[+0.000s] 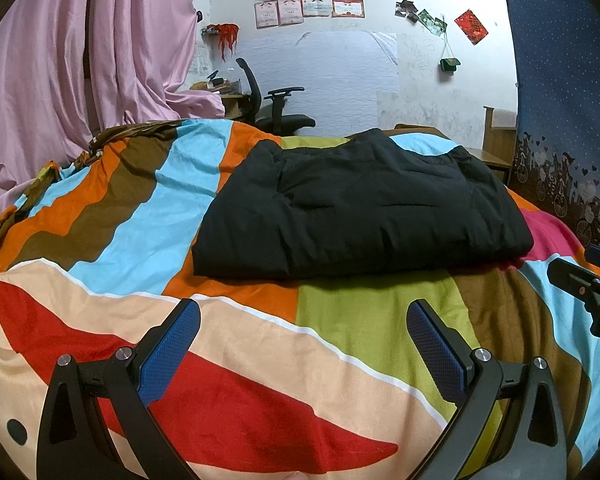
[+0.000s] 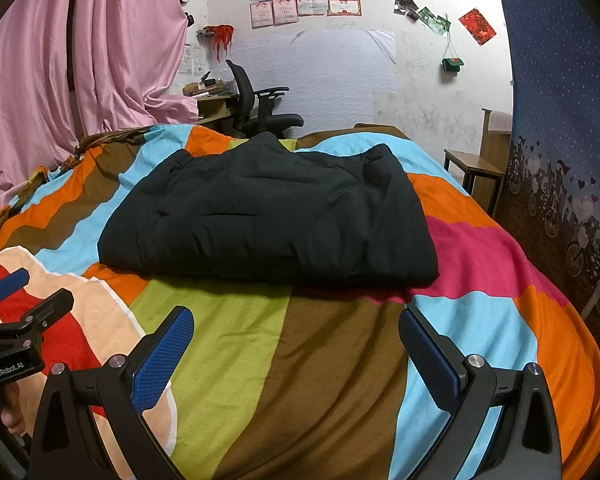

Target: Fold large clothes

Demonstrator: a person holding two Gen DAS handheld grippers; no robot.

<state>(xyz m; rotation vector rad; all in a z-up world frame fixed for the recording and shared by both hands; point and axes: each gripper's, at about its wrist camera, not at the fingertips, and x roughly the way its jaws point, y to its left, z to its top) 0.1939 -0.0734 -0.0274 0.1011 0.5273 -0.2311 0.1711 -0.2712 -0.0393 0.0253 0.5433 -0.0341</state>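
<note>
Both my grippers, left [image 1: 304, 344] and right [image 2: 296, 348], hover with fingers spread wide and empty, low over the striped bedspread [image 2: 236, 360]. Ahead of them, apart from the fingertips, the black garment [image 1: 360, 208] lies folded in a thick block, its long axis running across my view. From the left it sits ahead-right, from the right ahead-left, so neither seems clearly nearer.

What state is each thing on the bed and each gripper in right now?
Black garment: folded into a thick rectangle, lying flat on the bed, untouched.
Striped bedcover: spread over the bed, lightly wrinkled.
Left gripper: open, empty, short of the garment.
Right gripper: open, empty, short of the garment.
</note>
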